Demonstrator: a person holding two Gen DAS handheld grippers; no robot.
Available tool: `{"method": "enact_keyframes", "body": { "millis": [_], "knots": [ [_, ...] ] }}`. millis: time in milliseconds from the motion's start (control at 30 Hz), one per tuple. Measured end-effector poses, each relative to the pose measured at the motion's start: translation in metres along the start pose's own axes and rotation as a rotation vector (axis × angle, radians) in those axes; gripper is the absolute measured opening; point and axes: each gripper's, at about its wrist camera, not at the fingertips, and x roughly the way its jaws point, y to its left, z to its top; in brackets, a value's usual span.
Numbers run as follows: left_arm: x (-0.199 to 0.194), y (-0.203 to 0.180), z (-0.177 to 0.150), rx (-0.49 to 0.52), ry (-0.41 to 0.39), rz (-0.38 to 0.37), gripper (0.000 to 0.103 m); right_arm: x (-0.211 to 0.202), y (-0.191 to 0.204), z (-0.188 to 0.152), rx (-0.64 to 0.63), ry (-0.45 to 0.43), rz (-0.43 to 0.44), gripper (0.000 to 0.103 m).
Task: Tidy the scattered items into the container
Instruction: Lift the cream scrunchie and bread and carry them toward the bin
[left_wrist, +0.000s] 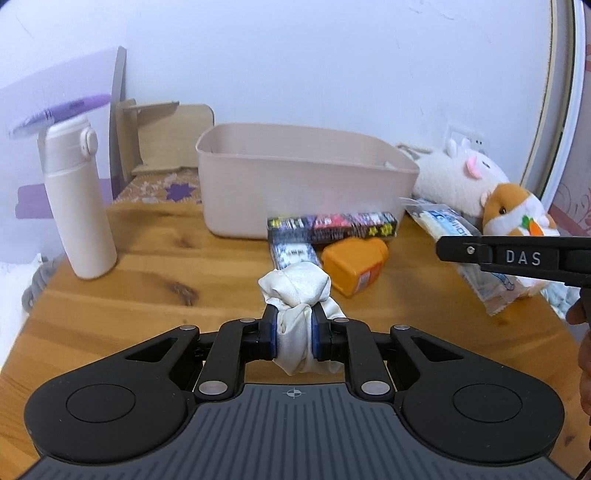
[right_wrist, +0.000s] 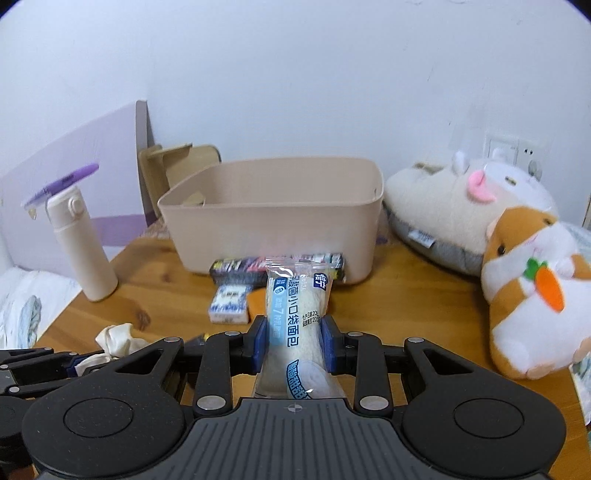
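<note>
- Holding two things at once: my left claw (left_wrist: 293, 332) is clamped on a white scrunchie (left_wrist: 295, 291), my right claw (right_wrist: 295, 341) squeezes a wrapped bread packet (right_wrist: 295, 314) across its middle.
- Both items sit in front of the pink container (right_wrist: 273, 218), short of its near wall.
- I should lift each load above the rim (left_wrist: 306, 164) before moving forward, or the packet's top end may catch the wall.
- I'd release one side at a time, keeping the claws apart over the opening.
- Boxes (left_wrist: 332, 225) and an orange bottle (left_wrist: 356, 266) lie on the surface (left_wrist: 166, 266), waiting.
</note>
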Motion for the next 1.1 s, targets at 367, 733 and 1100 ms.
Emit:
{"method": "enact_keyframes", "body": {
  "millis": [367,733,1100],
  "knots": [
    [0.011,0.002,0.055,0.024,-0.075,0.020,0.016,0.006,-0.015,0.046,-0.001,-0.076,-0.033,0.028],
    [0.040,0.006,0.095,0.027,-0.088,0.050,0.016,0.029,-0.032,0.079,0.005,-0.095,-0.051,0.028],
    [0.067,-0.008,0.137,0.091,-0.123,0.101,0.016,0.066,-0.029,0.100,0.006,-0.069,-0.029,0.028]
  ]
}}
